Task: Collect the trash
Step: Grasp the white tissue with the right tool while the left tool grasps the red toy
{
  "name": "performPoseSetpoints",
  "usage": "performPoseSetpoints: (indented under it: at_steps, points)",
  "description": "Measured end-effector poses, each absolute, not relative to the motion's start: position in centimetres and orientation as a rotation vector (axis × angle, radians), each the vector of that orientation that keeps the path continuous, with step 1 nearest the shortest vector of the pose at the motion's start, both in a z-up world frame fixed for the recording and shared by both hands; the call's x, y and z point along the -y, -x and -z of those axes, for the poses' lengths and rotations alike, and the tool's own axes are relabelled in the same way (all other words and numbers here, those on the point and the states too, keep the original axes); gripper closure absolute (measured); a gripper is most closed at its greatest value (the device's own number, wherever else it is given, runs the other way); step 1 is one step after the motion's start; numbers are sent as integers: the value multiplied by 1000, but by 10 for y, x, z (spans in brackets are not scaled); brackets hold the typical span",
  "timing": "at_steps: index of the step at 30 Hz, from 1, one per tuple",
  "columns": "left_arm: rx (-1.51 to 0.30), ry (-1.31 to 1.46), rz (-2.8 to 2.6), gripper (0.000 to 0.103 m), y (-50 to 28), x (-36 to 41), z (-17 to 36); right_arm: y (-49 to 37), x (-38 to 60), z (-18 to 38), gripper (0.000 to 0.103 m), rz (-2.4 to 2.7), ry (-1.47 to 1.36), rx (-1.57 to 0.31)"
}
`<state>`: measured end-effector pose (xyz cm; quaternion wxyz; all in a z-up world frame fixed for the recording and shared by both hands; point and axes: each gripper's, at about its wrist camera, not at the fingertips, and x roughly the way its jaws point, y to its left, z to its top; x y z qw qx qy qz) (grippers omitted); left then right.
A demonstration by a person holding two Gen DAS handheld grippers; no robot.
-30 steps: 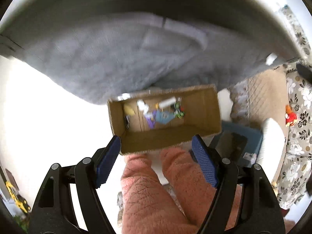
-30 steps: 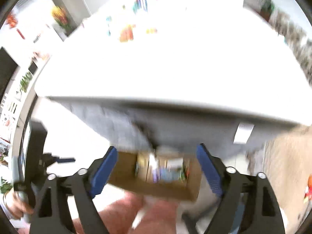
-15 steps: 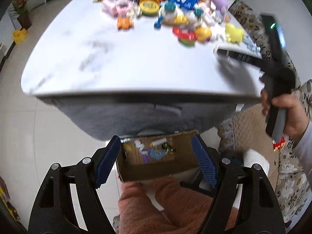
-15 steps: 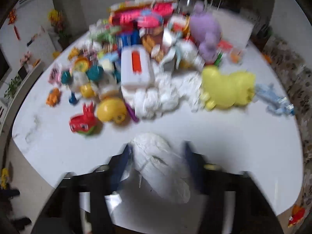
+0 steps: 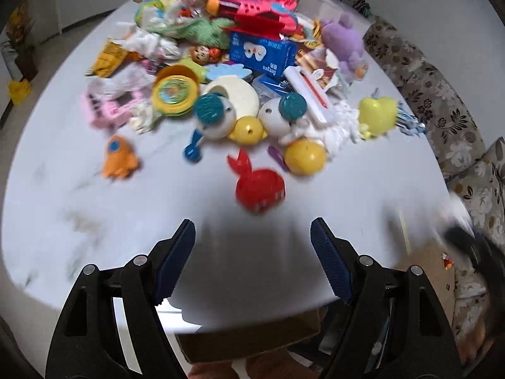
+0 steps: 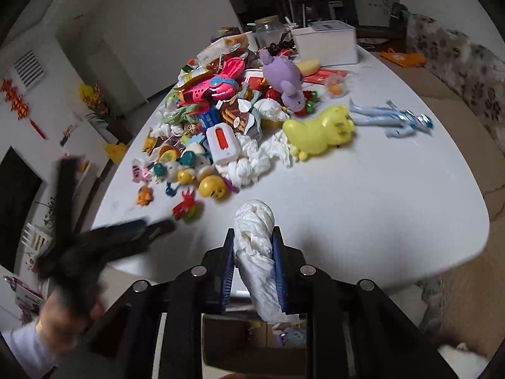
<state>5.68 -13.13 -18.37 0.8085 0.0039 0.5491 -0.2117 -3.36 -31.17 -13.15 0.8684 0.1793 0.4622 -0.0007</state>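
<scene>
My right gripper (image 6: 254, 232) has its jaws closing on a crumpled white tissue (image 6: 255, 218), and the blue pads press its sides. It hangs over the near edge of the white table (image 6: 363, 205). More white tissues (image 6: 252, 164) lie in the heap of toys and wrappers further back. My left gripper (image 5: 252, 224) is open with nothing between its fingers, above the table's near edge. It shows blurred at the left of the right wrist view (image 6: 126, 237). A brown cardboard box (image 6: 252, 347) with bits of trash stands on the floor below the table edge.
A red rabbit toy (image 5: 258, 189), a yellow ball (image 5: 304, 156) and an orange toy (image 5: 118, 158) lie nearest on the table. A yellow duck toy (image 6: 318, 132), a purple plush (image 6: 284, 75) and a white box (image 6: 325, 42) sit further back. A floral sofa (image 5: 442, 110) is at the right.
Both views rose from the box under the table to the tabletop. The right jaws went from wide open to closed on a white tissue. The left jaws stayed open.
</scene>
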Motion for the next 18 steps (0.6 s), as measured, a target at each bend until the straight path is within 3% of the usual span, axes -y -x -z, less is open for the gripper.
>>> performPoseSetpoints:
  at_steps: [6,8,9,18]
  points:
    - [-1178,-65,409,29,-84,152,203,59,314,131,80,14,-441,-979]
    - [-1171,-75,425,43,-85,156,203,63,314,129,80,16,-450,-974]
    - [-1161,-84,430,63,-83,156,200,64,313,129,80,14,-448,-973]
    - [-1147,3,528,63,-51,119,171,53,295,117,80,-55,-423,-957]
